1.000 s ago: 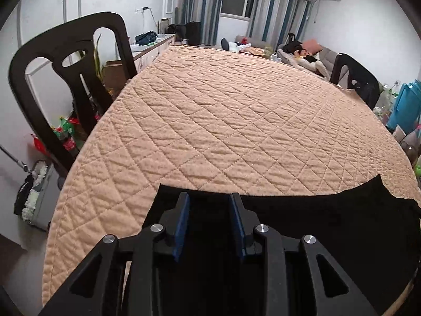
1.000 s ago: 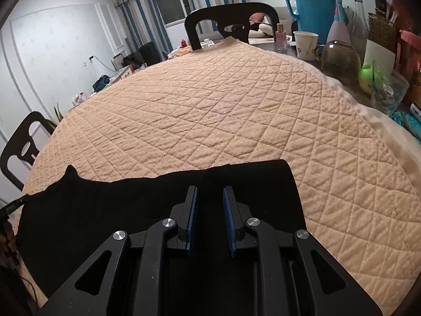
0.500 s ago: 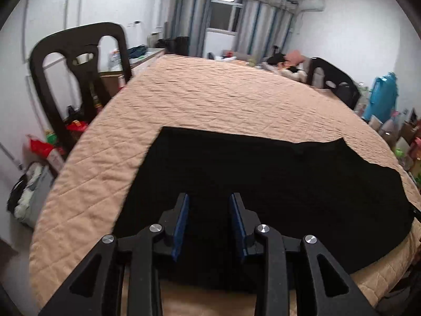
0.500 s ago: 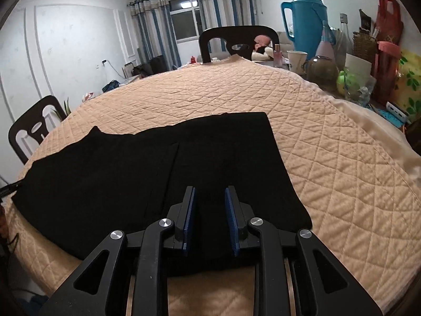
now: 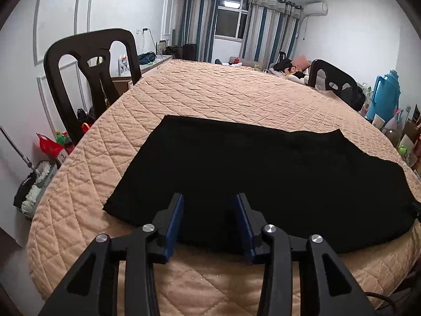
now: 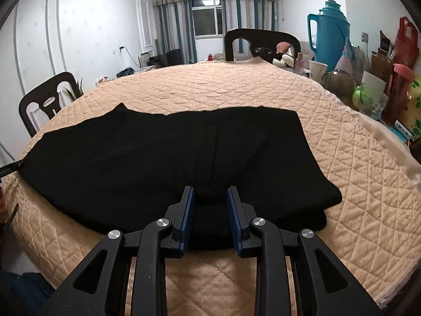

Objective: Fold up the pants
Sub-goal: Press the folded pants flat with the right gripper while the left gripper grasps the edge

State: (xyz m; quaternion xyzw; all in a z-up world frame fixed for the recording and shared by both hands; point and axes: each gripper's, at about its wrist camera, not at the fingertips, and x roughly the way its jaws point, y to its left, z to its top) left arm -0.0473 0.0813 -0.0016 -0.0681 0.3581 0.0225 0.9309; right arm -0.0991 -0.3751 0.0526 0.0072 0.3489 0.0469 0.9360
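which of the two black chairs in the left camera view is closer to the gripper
The chair at the table's left edge is closer: it looms large beside the pants. The other chair stands small at the far right of the table.

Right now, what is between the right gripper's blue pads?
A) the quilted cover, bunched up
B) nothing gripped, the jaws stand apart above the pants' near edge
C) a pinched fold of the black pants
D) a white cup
B: the right gripper has just been opening, and its jaws stand apart with no cloth pinched; the black pants lie flat on the peach quilted cover beyond and beneath the pads.
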